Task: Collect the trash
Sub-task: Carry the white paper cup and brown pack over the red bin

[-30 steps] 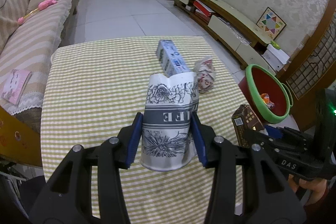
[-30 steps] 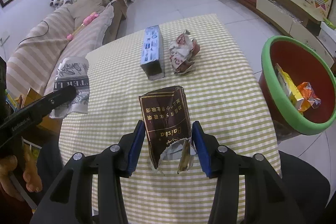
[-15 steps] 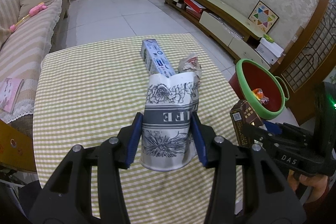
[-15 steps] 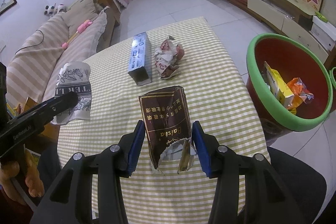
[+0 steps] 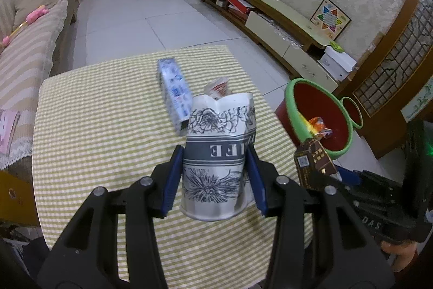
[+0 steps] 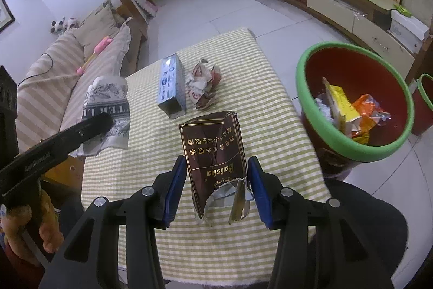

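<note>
My left gripper (image 5: 215, 175) is shut on a crushed white paper cup with grey flower print (image 5: 216, 153), held above the checked tablecloth (image 5: 102, 121). My right gripper (image 6: 216, 186) is shut on a torn dark brown cigarette pack (image 6: 215, 153), also above the table. The cup also shows at the left of the right wrist view (image 6: 107, 110), and the pack at the right of the left wrist view (image 5: 315, 161). A blue and white carton (image 6: 170, 84) and a crumpled red and white wrapper (image 6: 204, 84) lie on the table's far half. A red bin with a green rim (image 6: 392, 148) stands right of the table and holds wrappers.
A second small green-rimmed bin (image 6: 423, 104) stands behind the first. A striped sofa (image 6: 54, 77) runs along the left of the table. A low TV cabinet (image 5: 270, 10) lines the right wall. Tiled floor (image 5: 151, 7) lies beyond the table.
Both grippers have risen and drawn back a little with their loads, and the red bin now sits closer at the right. The carton and wrapper have not moved.
</note>
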{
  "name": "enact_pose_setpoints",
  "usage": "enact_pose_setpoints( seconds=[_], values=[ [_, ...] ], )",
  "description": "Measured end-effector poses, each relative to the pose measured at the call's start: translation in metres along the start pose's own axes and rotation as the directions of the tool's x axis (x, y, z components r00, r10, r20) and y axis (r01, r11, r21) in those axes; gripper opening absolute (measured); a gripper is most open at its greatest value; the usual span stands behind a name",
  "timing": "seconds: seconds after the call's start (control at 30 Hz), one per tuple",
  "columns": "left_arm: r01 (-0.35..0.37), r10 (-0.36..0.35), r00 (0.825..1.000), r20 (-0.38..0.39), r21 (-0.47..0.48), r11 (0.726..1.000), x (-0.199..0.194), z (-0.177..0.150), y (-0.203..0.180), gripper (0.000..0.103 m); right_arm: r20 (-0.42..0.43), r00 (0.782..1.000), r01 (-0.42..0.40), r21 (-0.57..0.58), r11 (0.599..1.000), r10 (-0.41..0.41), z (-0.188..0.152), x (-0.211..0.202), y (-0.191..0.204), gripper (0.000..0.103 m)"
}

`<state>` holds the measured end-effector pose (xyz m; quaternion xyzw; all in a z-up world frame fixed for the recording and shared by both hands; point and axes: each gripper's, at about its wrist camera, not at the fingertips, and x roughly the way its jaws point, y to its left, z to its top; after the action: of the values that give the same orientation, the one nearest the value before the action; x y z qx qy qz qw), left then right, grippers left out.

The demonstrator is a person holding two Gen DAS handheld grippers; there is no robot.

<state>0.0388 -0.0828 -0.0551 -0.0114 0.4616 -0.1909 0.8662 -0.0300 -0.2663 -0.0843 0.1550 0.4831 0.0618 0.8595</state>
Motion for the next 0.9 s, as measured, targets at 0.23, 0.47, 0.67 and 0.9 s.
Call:
enact_pose_setpoints(
  seconds=[0.23, 0.47, 0.67, 0.9],
  values=[
    [0.007, -0.007, 1.000, -0.001, 0.021, 1.000, -0.004, 0.014, -0.013, 0.044, 0.021, 1.000, 0.011, 0.025, 1.000, -0.011, 0.014, -0.017, -0.009, 0.045],
    [-0.008, 0.008, 1.000, 0.007, 0.022, 1.000, -0.010, 0.022, -0.011, 0.044, 0.056, 0.998, 0.015, 0.026, 1.000, -0.017, 0.030, -0.028, -0.012, 0.045],
    [-0.001, 0.000, 1.000, 0.014, 0.038, 0.999, -0.007, 0.030, -0.022, 0.044, 0.088, 0.996, 0.027, 0.061, 0.998, -0.033, 0.040, -0.039, -0.026, 0.045],
    [0.051, -0.052, 0.999, 0.006, 0.060, 0.997, 0.002, 0.042, -0.042, 0.044, 0.128, 0.988, 0.076, 0.103, 0.992, -0.089, 0.050, -0.059, -0.057, 0.045]
  ],
)
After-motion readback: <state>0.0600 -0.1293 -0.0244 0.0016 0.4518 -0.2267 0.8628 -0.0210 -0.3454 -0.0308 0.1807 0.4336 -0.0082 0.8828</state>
